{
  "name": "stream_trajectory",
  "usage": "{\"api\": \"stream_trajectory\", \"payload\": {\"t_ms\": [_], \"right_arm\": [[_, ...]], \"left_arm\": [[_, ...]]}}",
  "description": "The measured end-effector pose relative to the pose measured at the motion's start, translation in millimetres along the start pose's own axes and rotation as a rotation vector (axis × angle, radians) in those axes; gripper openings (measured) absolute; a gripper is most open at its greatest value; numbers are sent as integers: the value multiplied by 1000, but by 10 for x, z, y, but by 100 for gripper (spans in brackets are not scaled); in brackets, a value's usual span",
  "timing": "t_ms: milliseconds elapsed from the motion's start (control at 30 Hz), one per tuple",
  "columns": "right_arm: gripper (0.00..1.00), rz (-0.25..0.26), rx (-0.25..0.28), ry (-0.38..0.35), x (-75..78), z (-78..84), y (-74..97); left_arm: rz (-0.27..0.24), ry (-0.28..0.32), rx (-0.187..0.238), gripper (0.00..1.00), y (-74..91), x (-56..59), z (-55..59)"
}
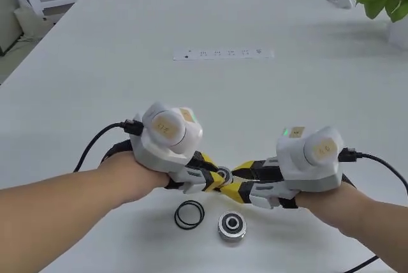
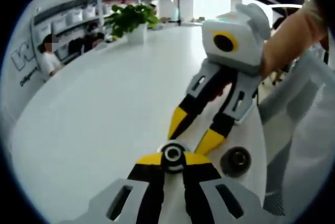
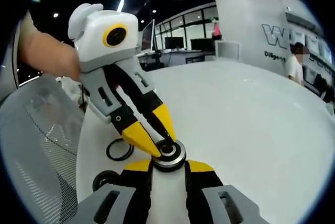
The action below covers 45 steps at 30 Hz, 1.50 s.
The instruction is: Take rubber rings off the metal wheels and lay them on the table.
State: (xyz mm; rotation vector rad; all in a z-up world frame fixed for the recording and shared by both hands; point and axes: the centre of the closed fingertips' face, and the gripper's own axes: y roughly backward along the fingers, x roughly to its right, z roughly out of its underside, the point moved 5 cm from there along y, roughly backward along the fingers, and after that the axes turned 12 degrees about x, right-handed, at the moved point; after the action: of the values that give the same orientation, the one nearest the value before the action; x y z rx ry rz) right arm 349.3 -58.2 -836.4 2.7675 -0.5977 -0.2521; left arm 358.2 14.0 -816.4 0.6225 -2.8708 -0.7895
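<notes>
Across the white worktop [image 1: 127, 62], two tools meet nose to nose toward 6 o'clock of the head view. From 9 o'clock comes the left hand-held gripper [image 1: 215, 181], its jaws narrowed onto a small metal wheel [image 1: 223, 175] with a dark band round its rim. From 3 o'clock the right hand-held gripper [image 1: 234, 181] reaches the same wheel. Its jaws are a little apart and flank it; whether they press it I cannot tell. A second wheel [image 1: 231, 225] lies flat at 6 o'clock of the held one. Loose black rubber rings [image 1: 189, 214] overlap at its 9 o'clock, near but apart.
</notes>
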Motion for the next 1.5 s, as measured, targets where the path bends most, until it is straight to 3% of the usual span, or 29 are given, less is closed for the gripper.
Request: {"api": "stream_trajectory", "payload": {"t_ms": [500, 1167, 1233, 1267, 1300, 1500], "right_arm": [[18, 20, 0, 16, -9, 11, 22], [18, 79, 7, -67, -23, 27, 34], [15, 84, -12, -64, -26, 46, 40], [10, 87, -50, -55, -20, 93, 60], [9, 85, -22, -65, -28, 73, 64], [11, 99, -24, -28, -11, 64, 74]], "left_arm": [[-7, 7, 2, 13, 1, 0, 3], [-18, 19, 2, 13, 2, 6, 5], [-18, 20, 1, 13, 2, 7, 5], [-19, 20, -1, 13, 2, 6, 6], [-19, 19, -1, 13, 0, 5, 5], [-19, 22, 0, 13, -2, 4, 5]]}}
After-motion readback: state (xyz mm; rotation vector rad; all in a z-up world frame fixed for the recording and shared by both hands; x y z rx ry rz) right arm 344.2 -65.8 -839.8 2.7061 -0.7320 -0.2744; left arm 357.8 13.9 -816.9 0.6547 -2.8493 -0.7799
